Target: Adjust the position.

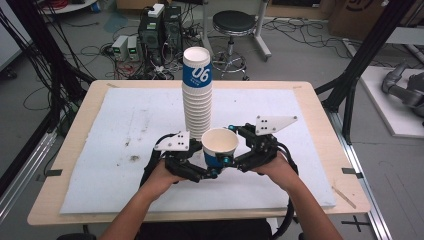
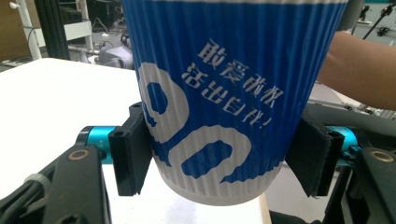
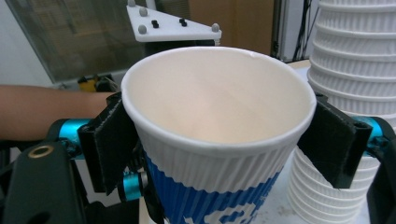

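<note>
While both hands meet low in the middle of the high view, a single cup (image 1: 220,146) sits upright between the two grippers, just below the foot of the stack (image 1: 197,95) of nested cups. The left gripper (image 1: 212,173) comes in from the lower left and clamps the cup's blue lower band. In the left gripper view its two black pads press on either side of the ribbed wall, low on the cup (image 2: 224,102), at the centre of the frame, with the white base showing just under them. The right gripper (image 1: 231,143) reaches in from the right. In the right gripper view its jaws bracket the cup (image 3: 219,135) just under the white rim; the left pad touches the wall, while the right pad seems to stand slightly off, so whether it truly grips I cannot tell. The stack (image 3: 350,93) rises along the right edge there, close beside the cup. A white mat (image 1: 125,130) covers the table (image 1: 75,110).
</note>
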Action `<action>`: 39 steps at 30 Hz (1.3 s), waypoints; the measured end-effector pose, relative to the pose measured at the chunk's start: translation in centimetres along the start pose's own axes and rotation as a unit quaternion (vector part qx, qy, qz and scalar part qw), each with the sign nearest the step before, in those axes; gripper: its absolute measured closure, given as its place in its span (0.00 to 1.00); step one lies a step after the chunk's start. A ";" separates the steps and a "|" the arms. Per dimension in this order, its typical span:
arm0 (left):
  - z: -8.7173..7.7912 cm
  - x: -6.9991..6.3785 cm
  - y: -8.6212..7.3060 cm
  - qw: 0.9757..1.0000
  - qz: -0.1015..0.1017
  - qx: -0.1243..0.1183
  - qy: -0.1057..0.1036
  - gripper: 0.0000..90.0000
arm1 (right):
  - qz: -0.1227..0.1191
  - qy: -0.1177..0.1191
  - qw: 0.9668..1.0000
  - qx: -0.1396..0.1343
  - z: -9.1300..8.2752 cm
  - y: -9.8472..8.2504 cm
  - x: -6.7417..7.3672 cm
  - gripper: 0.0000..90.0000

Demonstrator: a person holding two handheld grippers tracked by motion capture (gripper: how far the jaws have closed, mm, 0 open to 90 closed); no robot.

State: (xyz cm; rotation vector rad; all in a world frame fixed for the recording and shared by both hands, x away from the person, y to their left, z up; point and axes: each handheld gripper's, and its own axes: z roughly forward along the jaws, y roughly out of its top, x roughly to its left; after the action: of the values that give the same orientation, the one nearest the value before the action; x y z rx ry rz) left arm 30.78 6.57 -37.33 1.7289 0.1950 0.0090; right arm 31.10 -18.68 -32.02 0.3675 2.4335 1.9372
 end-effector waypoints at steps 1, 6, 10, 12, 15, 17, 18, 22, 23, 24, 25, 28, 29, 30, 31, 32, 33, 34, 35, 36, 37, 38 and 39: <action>0.1 0.0 0.0 1.000 -0.001 -0.002 0.000 0.34 | 0.003 0.003 1.000 -0.002 0.0 -0.1 0.0 0.20; 0.2 0.0 0.0 1.000 -0.002 -0.002 0.006 0.34 | 0.009 0.014 1.000 -0.010 0.1 -0.5 -0.2 0.27; 0.5 -0.1 -0.1 0.999 0.003 0.024 0.033 0.30 | -0.018 -0.003 1.000 0.006 0.0 -0.4 -0.1 0.29; 0.3 -0.1 -0.4 0.998 -0.001 0.036 0.044 0.23 | -0.026 -0.015 0.999 0.011 -0.2 -0.4 -0.1 0.29; -0.7 -0.2 -0.8 0.998 -0.004 0.031 0.057 0.23 | -0.037 -0.039 0.998 0.014 -1.0 -0.4 -0.3 0.29; -1.7 -0.2 -1.0 0.997 -0.008 0.030 0.070 0.23 | -0.039 -0.053 0.998 0.014 -1.6 -0.5 -0.5 0.29; -2.2 -0.2 -1.1 0.997 -0.010 0.030 0.076 0.23 | -0.040 -0.060 0.997 0.017 -1.9 -0.6 -0.7 0.29; -4.5 0.0 -1.5 0.994 -0.024 0.015 0.109 0.23 | -0.043 -0.089 0.995 0.024 -2.9 -0.9 -1.2 0.29; -5.0 0.1 -1.6 0.993 -0.026 0.012 0.118 0.23 | -0.043 -0.095 0.994 0.024 -3.1 -1.0 -1.3 0.29; -5.5 0.1 -1.7 0.992 -0.029 0.010 0.126 0.23 | -0.042 -0.099 0.994 0.024 -3.2 -1.1 -1.3 0.29; -6.0 0.2 -1.9 0.991 -0.031 0.009 0.132 0.23 | -0.040 -0.105 0.993 0.023 -3.3 -1.2 -1.4 0.29; -7.3 0.2 -2.3 0.988 -0.036 0.008 0.149 0.23 | -0.036 -0.119 0.992 0.023 -3.4 -1.4 -1.9 0.29; -7.6 0.1 -2.4 0.987 -0.036 0.007 0.154 0.23 | -0.035 -0.121 0.992 0.021 -3.4 -1.4 -2.1 0.29; -8.0 0.1 -2.5 0.987 -0.035 0.006 0.159 0.23 | -0.034 -0.126 0.991 0.020 -3.4 -1.4 -2.2 0.29; -8.3 0.0 -2.6 0.986 -0.036 0.004 0.166 0.23 | -0.033 -0.127 0.991 0.022 -3.4 -1.4 -2.3 0.29; -8.6 0.0 -2.7 0.985 -0.037 0.000 0.170 0.23 | -0.032 -0.128 0.991 0.023 -3.4 -1.4 -2.3 0.29; -8.8 0.0 -2.8 0.984 -0.037 0.000 0.175 0.23 | -0.032 -0.131 0.991 0.026 -3.4 -1.5 -2.3 0.29; -9.0 0.0 -2.8 0.983 -0.037 -0.001 0.180 0.23 | -0.033 -0.131 0.990 0.028 -3.4 -1.5 -2.3 0.29; -9.3 0.0 -2.8 0.982 -0.038 -0.002 0.182 0.23 | -0.033 -0.133 0.990 0.030 -3.5 -1.5 -2.3 0.29; -9.4 0.0 -2.9 0.982 -0.038 -0.003 0.184 0.23 | -0.033 -0.136 0.990 0.031 -3.7 -1.5 -2.3 0.28; -9.6 0.1 -2.9 0.981 -0.039 -0.004 0.188 0.23 | -0.032 -0.138 0.990 0.030 -3.8 -1.5 -2.2 0.28; -9.8 0.2 -3.0 0.980 -0.041 -0.004 0.193 0.23 | -0.032 -0.140 0.989 0.031 -3.9 -1.6 -2.3 0.28; -9.9 0.2 -3.0 0.980 -0.043 -0.005 0.196 0.23 | -0.032 -0.143 0.989 0.031 -4.1 -1.6 -2.3 0.28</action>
State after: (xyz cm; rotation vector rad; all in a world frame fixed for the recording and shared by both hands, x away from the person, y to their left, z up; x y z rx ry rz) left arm 29.44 16.78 -38.63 1.6942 0.5585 0.2898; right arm 32.47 -23.37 -32.96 0.5224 2.2952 1.6559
